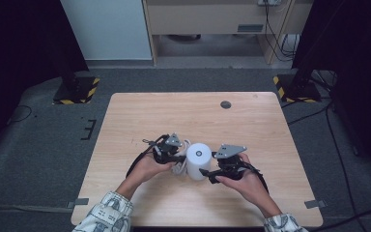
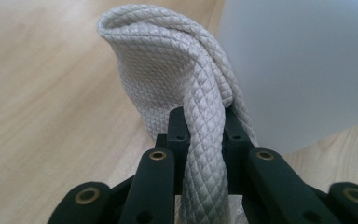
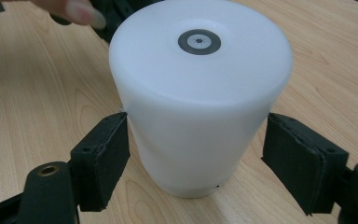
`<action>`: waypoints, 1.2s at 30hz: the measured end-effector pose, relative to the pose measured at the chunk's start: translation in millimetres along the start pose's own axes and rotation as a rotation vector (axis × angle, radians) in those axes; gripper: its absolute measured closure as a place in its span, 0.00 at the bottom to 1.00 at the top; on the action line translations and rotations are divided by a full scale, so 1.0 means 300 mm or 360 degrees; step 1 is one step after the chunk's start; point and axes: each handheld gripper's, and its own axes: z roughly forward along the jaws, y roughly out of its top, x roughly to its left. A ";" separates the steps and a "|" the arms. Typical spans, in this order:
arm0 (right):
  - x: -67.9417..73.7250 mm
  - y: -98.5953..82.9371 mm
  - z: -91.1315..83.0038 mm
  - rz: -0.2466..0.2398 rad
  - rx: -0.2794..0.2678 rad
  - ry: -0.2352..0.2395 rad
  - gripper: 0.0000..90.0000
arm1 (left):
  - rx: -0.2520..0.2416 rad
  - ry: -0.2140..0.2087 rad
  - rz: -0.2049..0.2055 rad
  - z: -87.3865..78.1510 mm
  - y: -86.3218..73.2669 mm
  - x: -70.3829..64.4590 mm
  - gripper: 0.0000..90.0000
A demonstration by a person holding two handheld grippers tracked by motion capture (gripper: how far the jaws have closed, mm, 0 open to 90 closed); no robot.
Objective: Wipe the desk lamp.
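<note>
A white cylinder (image 1: 198, 161) stands upright on the table (image 1: 193, 116), near its front edge, between the two grippers. The right gripper (image 3: 196, 154) has its jaws apart around the cylinder; the left pad touches its side and the right pad stands just clear. The left gripper (image 2: 204, 126) is clamped on a white cord (image 2: 182, 79) just beside the cylinder.

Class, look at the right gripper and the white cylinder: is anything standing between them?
Nothing visible does. The right gripper is open, with its fingers on either side of the white cylinder; one finger is at its wall, the other slightly apart.
</note>
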 end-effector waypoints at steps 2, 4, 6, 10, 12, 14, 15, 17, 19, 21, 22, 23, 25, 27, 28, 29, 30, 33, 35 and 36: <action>0.000 0.000 0.000 0.0000 -0.0002 -0.0001 0.26 | -0.0068 -0.0009 -0.0023 -0.028 0.012 0.007 0.86; 0.001 0.001 -0.001 0.0000 -0.0003 -0.0002 0.26 | -0.0113 -0.0003 -0.0028 -0.052 0.023 0.011 0.86; 0.001 0.001 -0.001 0.0000 -0.0005 -0.0003 0.26 | -0.0145 0.0005 -0.0037 -0.066 0.030 0.012 0.86; 0.001 0.003 -0.001 0.0001 -0.0007 -0.0005 0.26 | -0.0085 0.0014 -0.0024 -0.034 0.029 0.010 0.86; 0.002 0.003 -0.002 0.0001 -0.0008 -0.0007 0.26 | -0.0033 0.0017 -0.0014 -0.003 0.023 0.005 0.86; 0.001 0.003 -0.002 0.0002 -0.0012 -0.0007 0.26 | 0.0015 0.0028 0.0002 0.023 0.020 0.003 0.86; 0.000 0.003 -0.001 0.0002 -0.0011 -0.0008 0.26 | 0.0040 0.0032 0.0016 0.033 0.018 0.005 0.86; 0.000 0.002 -0.002 0.0002 -0.0009 -0.0006 0.26 | 0.0069 0.0034 0.0023 0.047 0.014 0.006 0.86; 0.000 0.002 -0.002 0.0005 -0.0009 -0.0003 0.26 | 0.0103 0.0039 0.0036 0.057 0.009 0.003 0.86; -0.001 0.002 -0.002 0.0005 -0.0008 -0.0003 0.26 | 0.0111 0.0038 0.0038 0.056 0.008 0.005 0.86; -0.001 0.001 -0.002 0.0005 -0.0009 -0.0002 0.26 | 0.0107 0.0041 0.0036 0.052 0.008 0.007 0.86; -0.001 0.001 -0.003 0.0004 -0.0009 -0.0003 0.26 | 0.0100 0.0047 0.0030 0.047 0.008 0.009 0.86; -0.001 0.000 -0.005 0.0002 -0.0008 -0.0009 0.26 | 0.0078 0.0068 0.0016 0.019 0.009 0.019 0.86; -0.003 -0.002 -0.009 0.0010 -0.0007 -0.0015 0.25 | 0.0041 0.0119 -0.0017 -0.018 0.008 0.035 0.86; -0.005 -0.004 -0.011 0.0012 -0.0007 -0.0020 0.24 | 0.0030 0.0140 -0.0032 -0.031 0.007 0.042 0.86; -0.007 -0.006 -0.014 0.0015 -0.0009 -0.0020 0.23 | 0.0020 0.0167 -0.0043 -0.043 0.005 0.050 0.86; -0.009 -0.008 -0.016 0.0018 -0.0009 -0.0019 0.22 | 0.0009 0.0202 -0.0060 -0.065 0.001 0.065 0.86; -0.012 -0.019 -0.030 0.0025 0.0000 -0.0020 0.19 | -0.0014 0.0271 -0.0119 -0.112 -0.020 0.108 0.86; -0.017 -0.028 -0.040 0.0023 0.0008 -0.0027 0.17 | -0.0012 0.0330 -0.0144 -0.136 -0.034 0.129 0.86; -0.019 -0.033 -0.044 0.0028 0.0011 -0.0033 0.17 | -0.0018 0.0368 -0.0174 -0.158 -0.048 0.147 0.85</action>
